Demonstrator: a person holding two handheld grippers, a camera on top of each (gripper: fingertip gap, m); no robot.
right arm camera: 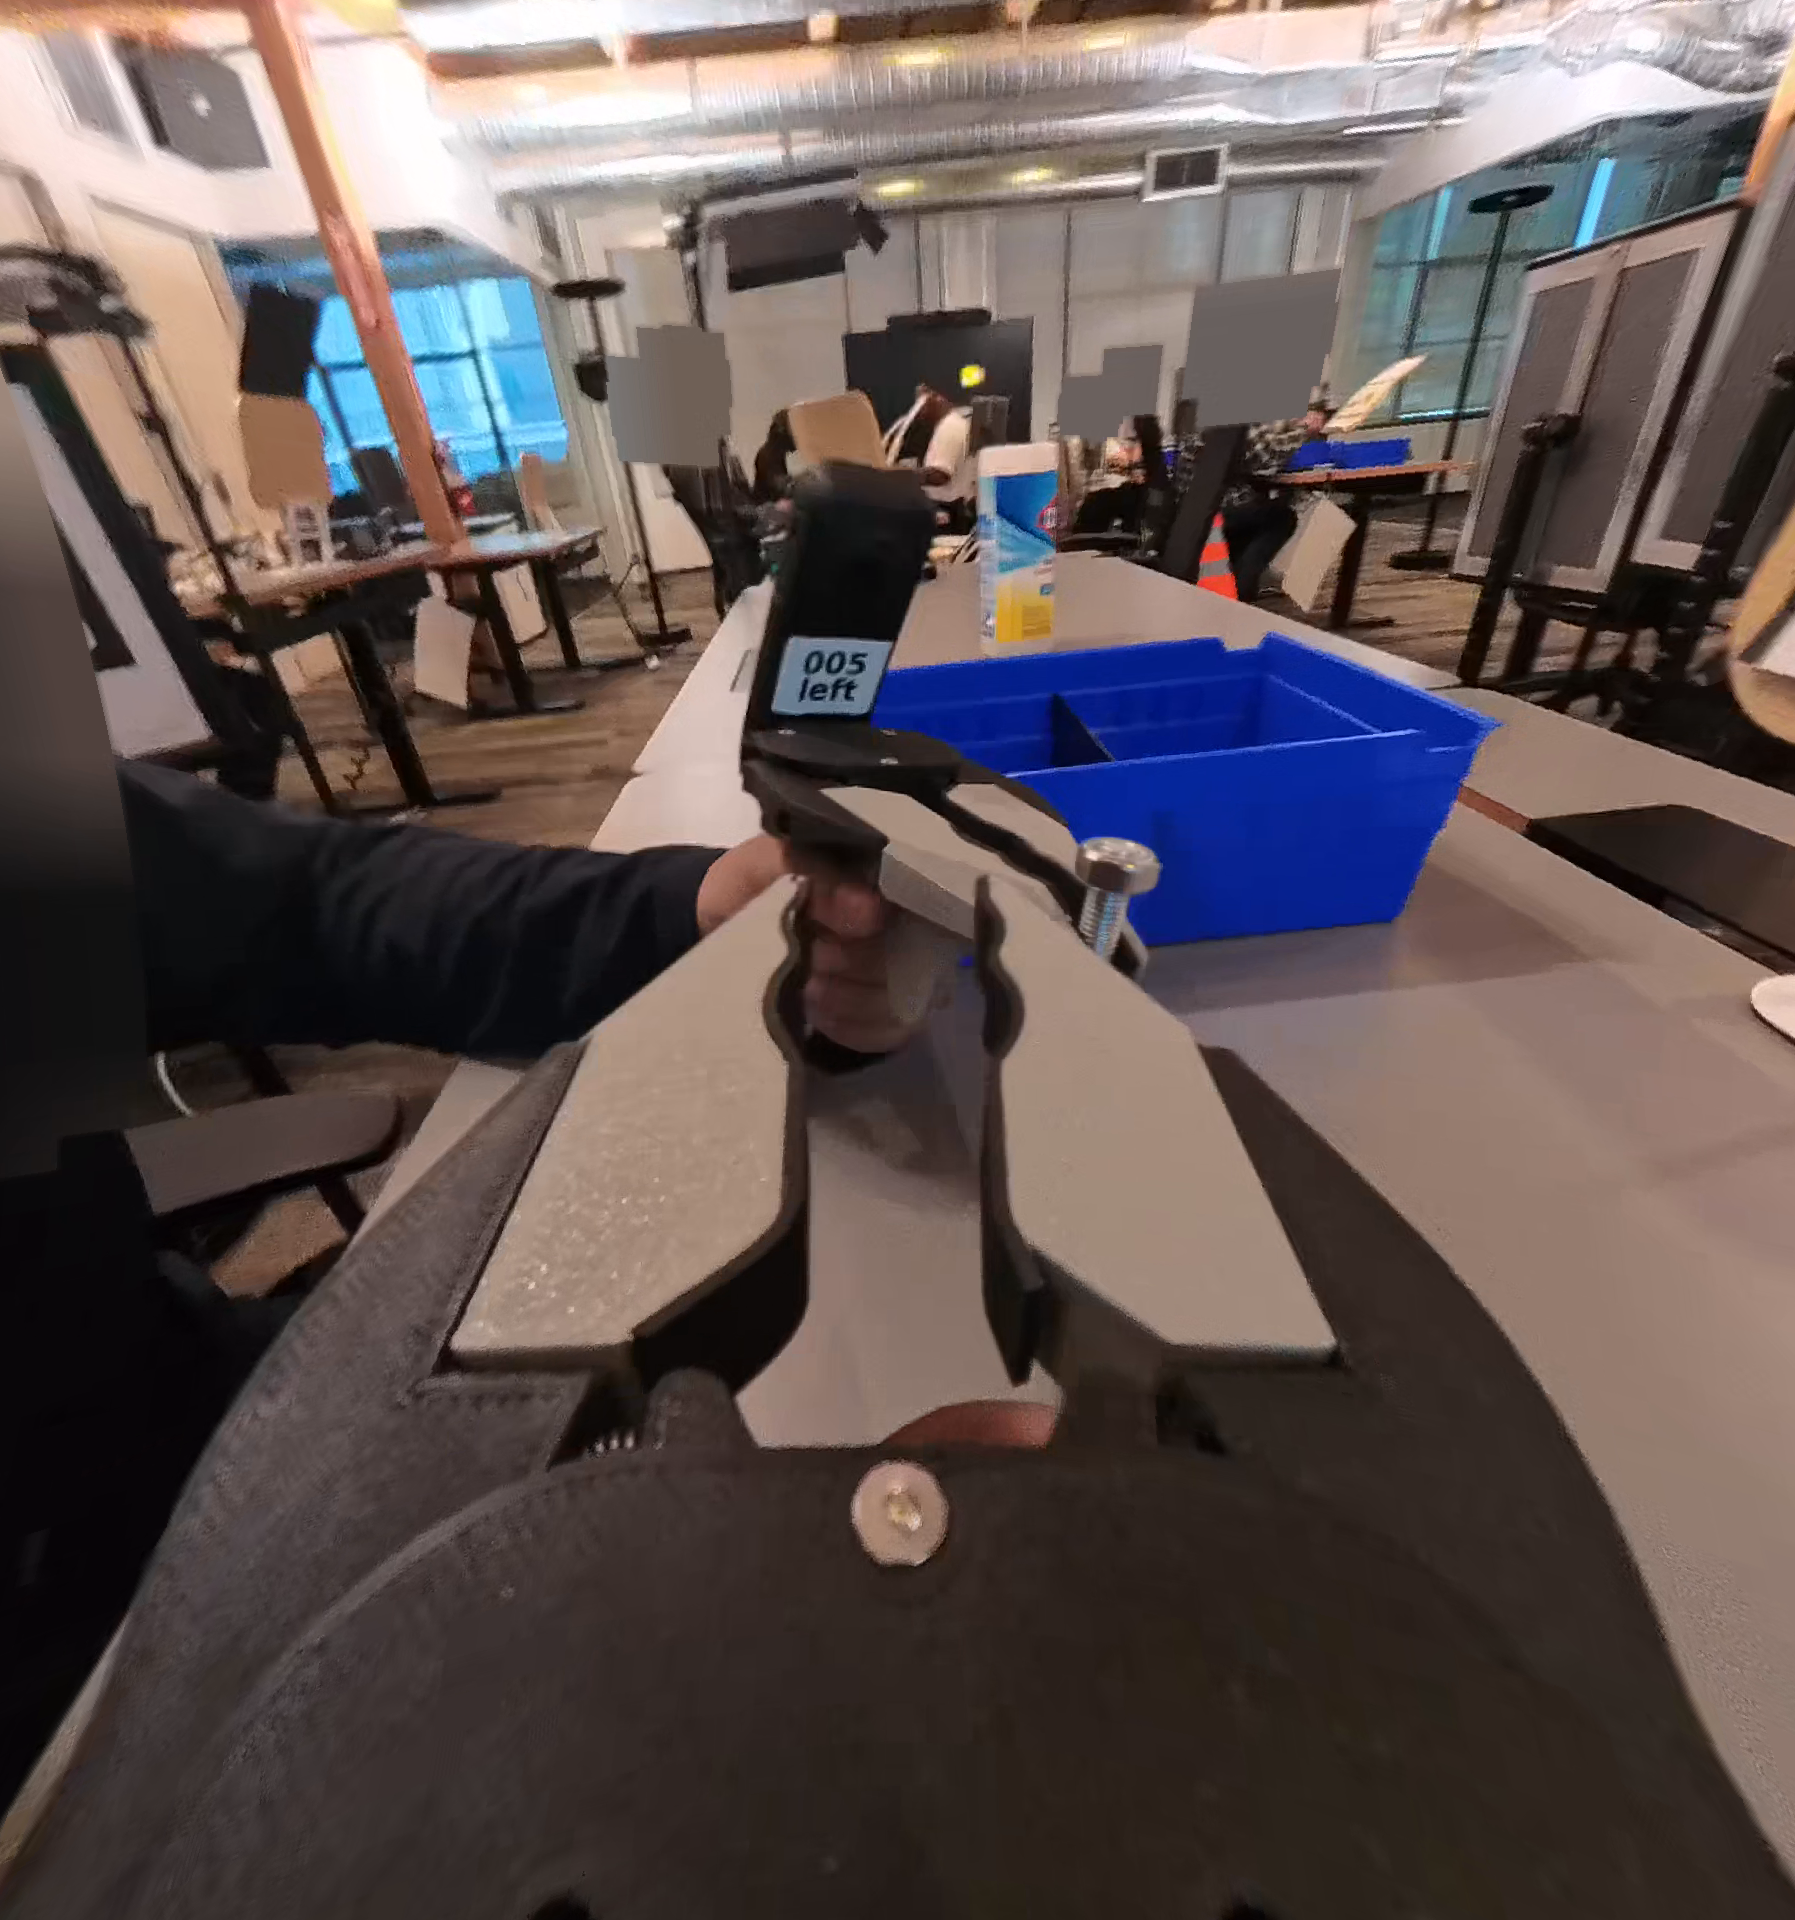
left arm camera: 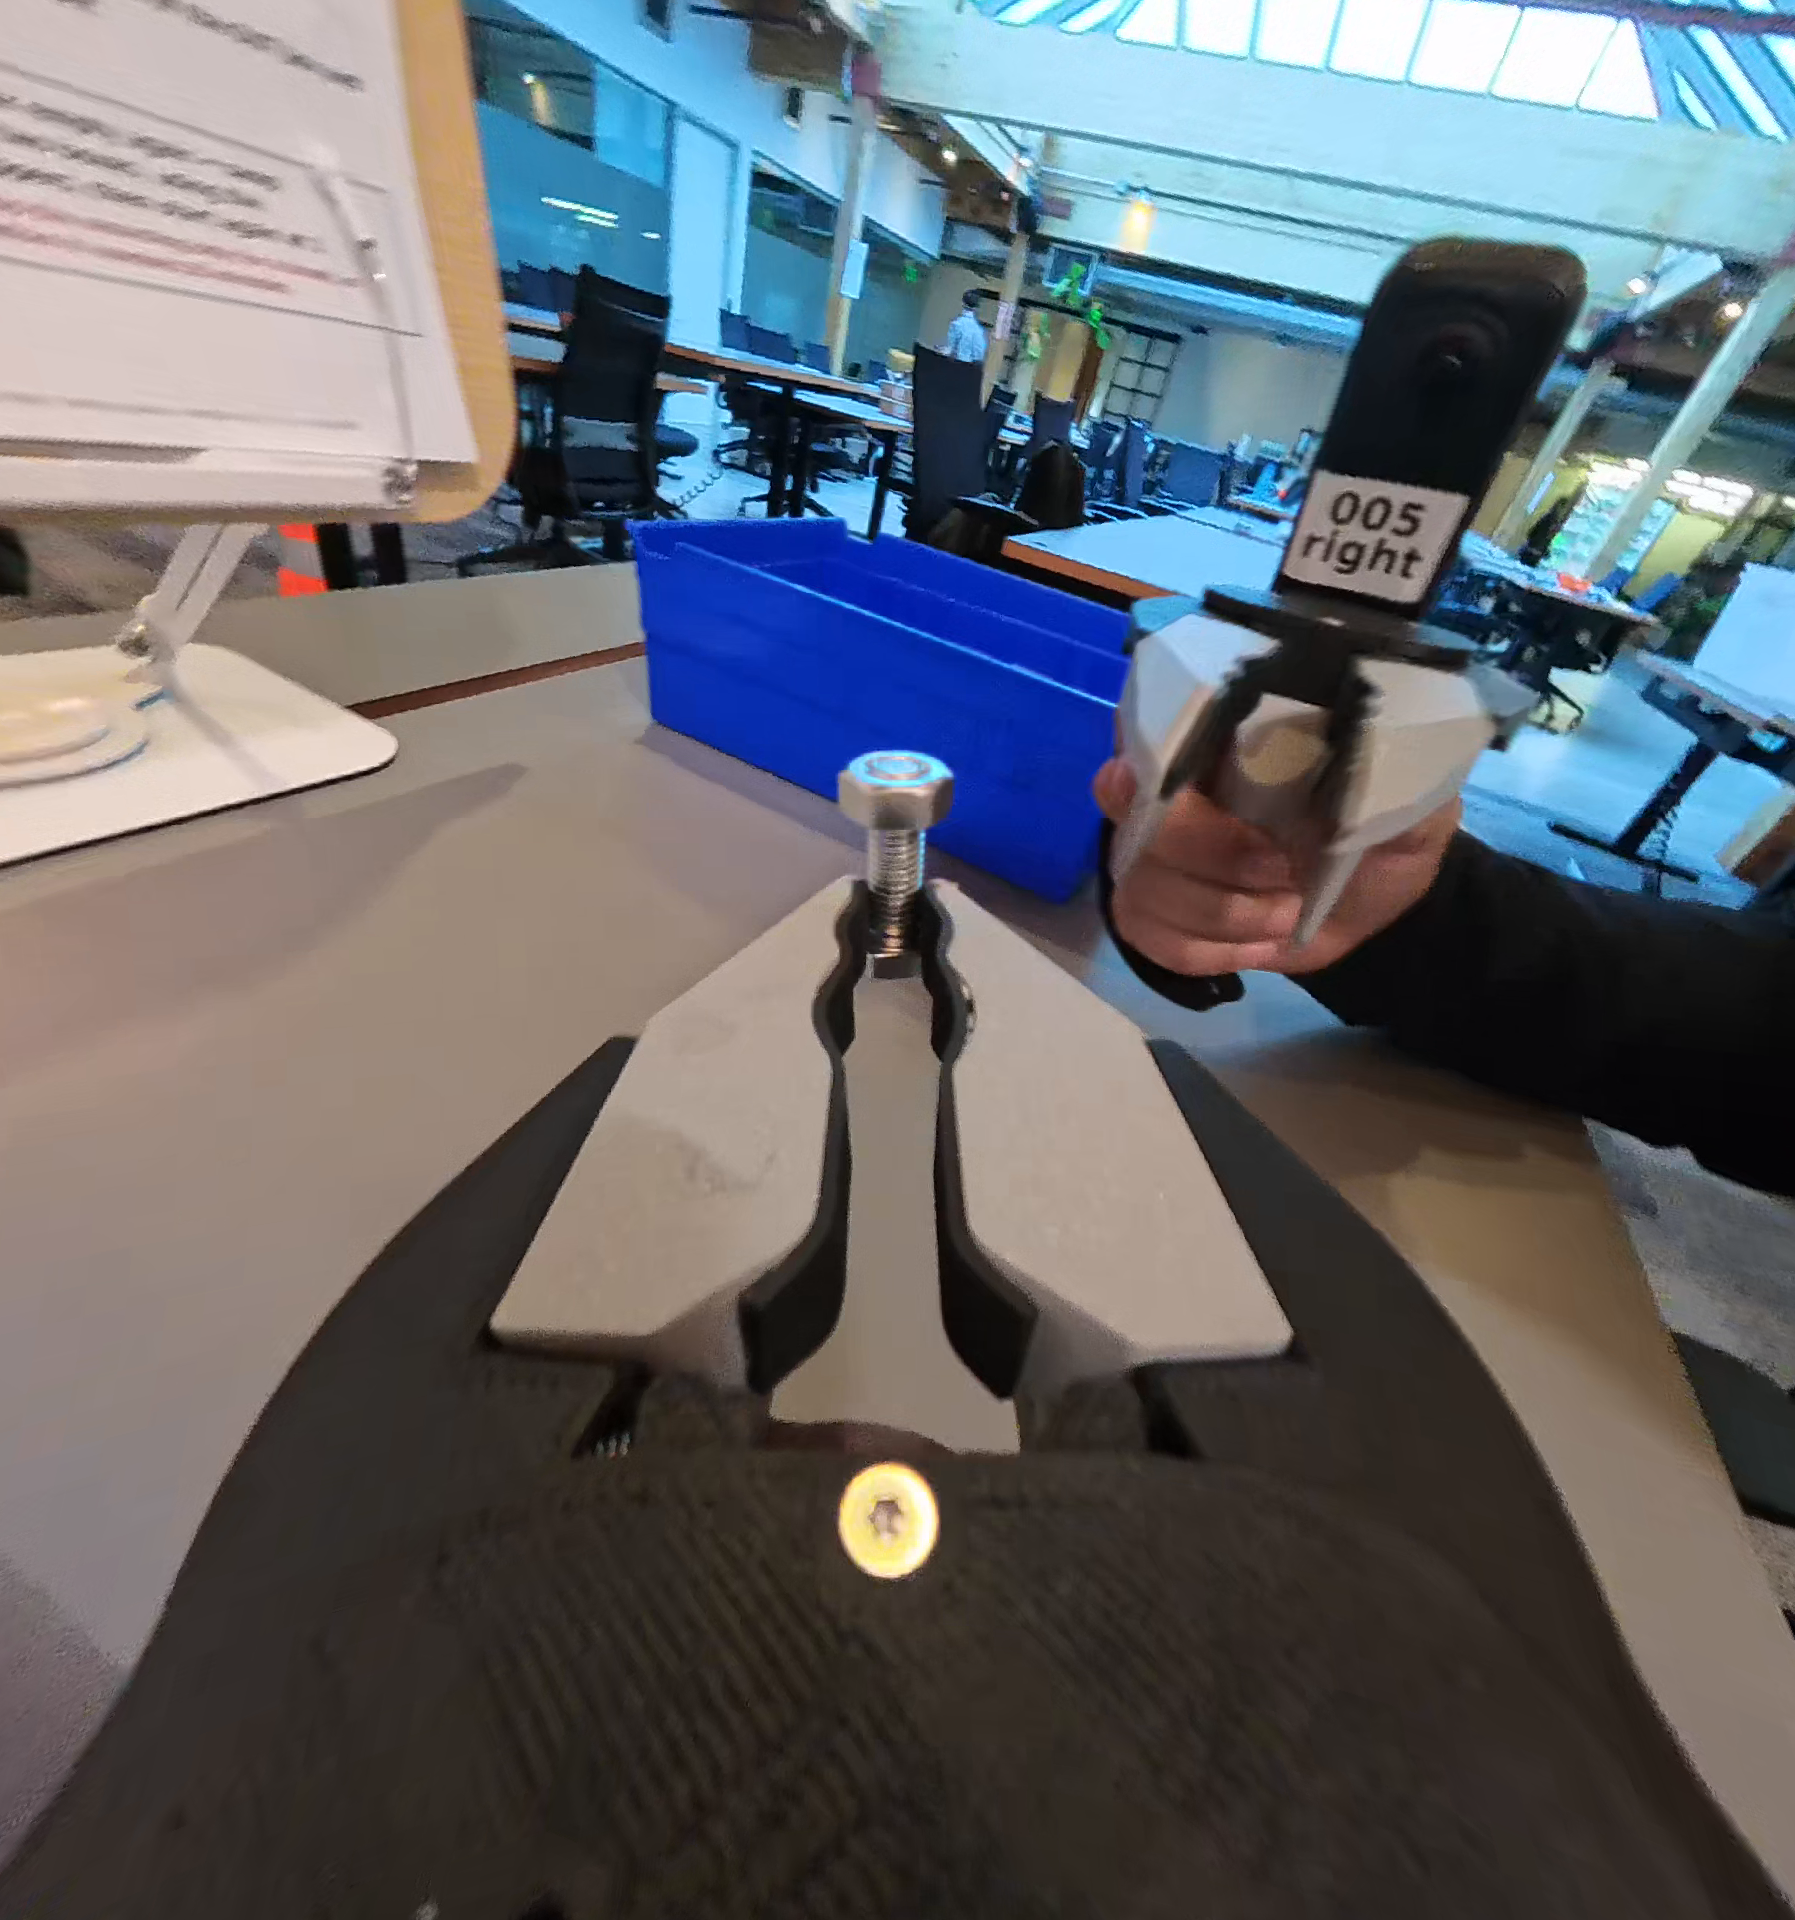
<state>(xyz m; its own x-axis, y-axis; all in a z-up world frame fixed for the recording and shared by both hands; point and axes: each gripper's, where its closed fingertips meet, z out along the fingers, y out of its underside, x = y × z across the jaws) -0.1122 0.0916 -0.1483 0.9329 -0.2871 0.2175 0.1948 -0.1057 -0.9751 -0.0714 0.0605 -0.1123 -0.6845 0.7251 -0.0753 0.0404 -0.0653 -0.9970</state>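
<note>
My left gripper (left arm camera: 891, 935) is shut on a silver hex bolt (left arm camera: 893, 831) and holds it upright by its threaded shank, hex end up, above the grey table (left arm camera: 249, 1091). The bolt also shows in the right wrist view (right arm camera: 1111, 883), in the left gripper (right arm camera: 1106, 940). My right gripper (right arm camera: 888, 935) is open and empty, pointed at the left gripper from a short way off. In the left wrist view the right gripper (left arm camera: 1225, 894) is to the right of the bolt, its fingers spread, held by a hand. A blue bin (left arm camera: 872, 644) stands just behind the bolt.
The blue bin (right arm camera: 1288, 821) has an inner divider and looks empty. A clipboard with papers (left arm camera: 145, 260) stands on a white stand (left arm camera: 197, 748) at the left. A wipes canister (right arm camera: 1018, 551) stands behind the bin. A flat black item (right arm camera: 1703, 873) lies at the right. One gripper's finger ends stand about 6 centimeters off the other's.
</note>
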